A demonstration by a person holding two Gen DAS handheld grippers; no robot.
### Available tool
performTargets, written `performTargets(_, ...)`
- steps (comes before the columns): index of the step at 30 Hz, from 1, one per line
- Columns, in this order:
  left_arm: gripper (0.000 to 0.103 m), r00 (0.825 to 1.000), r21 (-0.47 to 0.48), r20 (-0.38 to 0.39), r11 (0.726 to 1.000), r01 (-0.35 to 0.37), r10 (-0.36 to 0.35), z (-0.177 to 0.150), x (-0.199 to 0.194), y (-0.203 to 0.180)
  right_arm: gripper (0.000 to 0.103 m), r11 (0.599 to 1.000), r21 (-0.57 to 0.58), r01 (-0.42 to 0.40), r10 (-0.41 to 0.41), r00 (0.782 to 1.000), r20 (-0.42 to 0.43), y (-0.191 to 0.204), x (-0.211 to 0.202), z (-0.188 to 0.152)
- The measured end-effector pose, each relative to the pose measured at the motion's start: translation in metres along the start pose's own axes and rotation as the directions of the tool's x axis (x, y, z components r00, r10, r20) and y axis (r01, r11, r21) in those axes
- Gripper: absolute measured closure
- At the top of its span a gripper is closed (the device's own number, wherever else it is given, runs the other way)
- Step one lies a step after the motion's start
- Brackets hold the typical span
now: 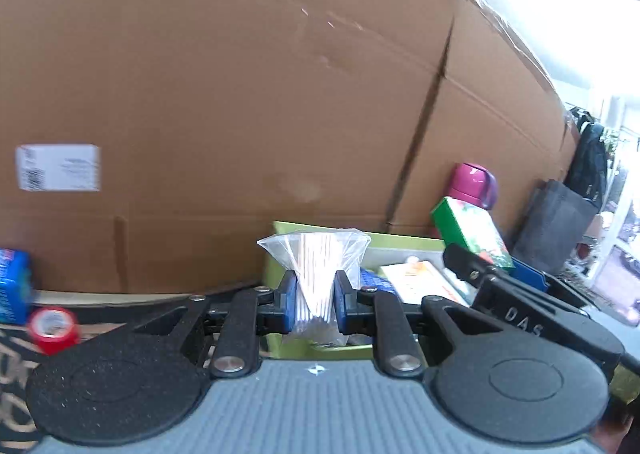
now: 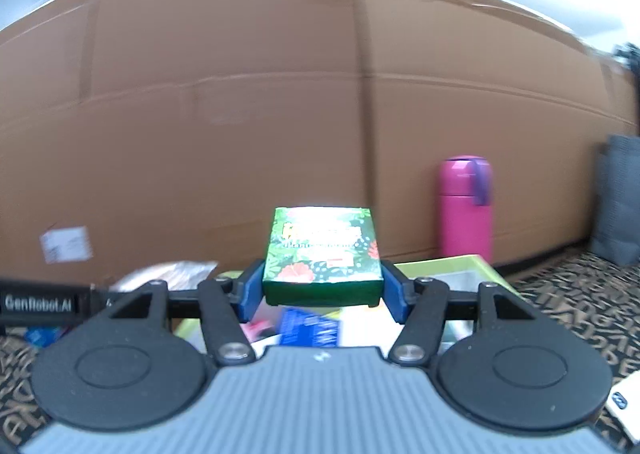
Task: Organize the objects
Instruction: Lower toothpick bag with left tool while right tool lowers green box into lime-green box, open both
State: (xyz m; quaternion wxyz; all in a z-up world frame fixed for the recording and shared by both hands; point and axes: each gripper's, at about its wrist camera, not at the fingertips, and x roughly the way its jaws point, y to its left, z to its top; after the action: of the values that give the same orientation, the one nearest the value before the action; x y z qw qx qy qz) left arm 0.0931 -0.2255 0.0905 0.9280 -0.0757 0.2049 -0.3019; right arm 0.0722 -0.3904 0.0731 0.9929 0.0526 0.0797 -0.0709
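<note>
big cardboard box: it fills the far side in both views like a brown wall, with a white label stuck low on its left

yellow-green tray: it sits on the patterned carpet just in front of the big box, and both grippers hang over or close above it; packets and small boxes already lie inside, so I think the held things go down into it

pink bottle: it stands upright at the far right, right by the big box and just behind the tray's far right corner; it is the tall thing to keep away from

green flower box: the right gripper pinches it by its two short sides, with its pads half spread to fit it; the box lies flat, its long side across from left to right, lifted above the tray

bag of straws: the left gripper is pressed nearly together on the thin clear bag; the straws stand up and down, the bag top fans out above the pads, and the tray lies just beyond and below

who is nearer: the right gripper is on the right, nearer the bottle; its green box shows beside the left gripper, so the two hands are close and could bump

red tape roll: on the carpet, near left, well apart from the tray

blue packet: at the far left edge, just behind the tape
</note>
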Motion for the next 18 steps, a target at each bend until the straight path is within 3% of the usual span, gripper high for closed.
performTargets(4,0.084,1.000,0.007,-0.003,1.000,0.023,-0.023,0.005,0.023,-0.012,0.043,0.995,0.089,0.033,-0.032,0.999,-0.012,-0.028,0.006,-0.002)
performTargets(9,0.084,0.999,0.018,0.018,0.999,0.049,-0.049,0.006,0.045,-0.023,0.039,0.994,0.078,0.071,-0.067,0.996,-0.052,-0.042,0.018,-0.010)
performTargets(10,0.078,0.998,0.031,0.035,0.998,0.047,-0.048,0.003,0.045,-0.024,0.034,0.995,0.051,0.084,-0.079,0.993,-0.082,-0.041,0.023,-0.014)
performTargets(11,0.055,0.999,0.041,0.039,0.999,0.036,-0.037,0.000,0.045,-0.024,0.022,0.993,0.026,0.111,-0.108,0.989,-0.101,-0.040,0.027,-0.017)
performTargets(13,0.020,0.999,0.030,0.044,0.999,0.012,-0.013,-0.003,0.042,-0.022,0.016,0.985,-0.008,0.171,-0.171,0.981,-0.086,-0.036,0.027,-0.020)
performTargets(16,0.018,0.997,0.023,0.073,1.000,-0.005,0.003,-0.002,0.036,-0.019,0.000,0.974,-0.014,0.227,-0.227,0.974,-0.026,-0.031,0.019,-0.019)
performTargets(18,0.017,0.997,0.005,0.076,1.000,-0.012,0.012,0.000,0.032,-0.017,0.000,0.969,-0.002,0.247,-0.247,0.969,-0.004,-0.031,0.015,-0.019)
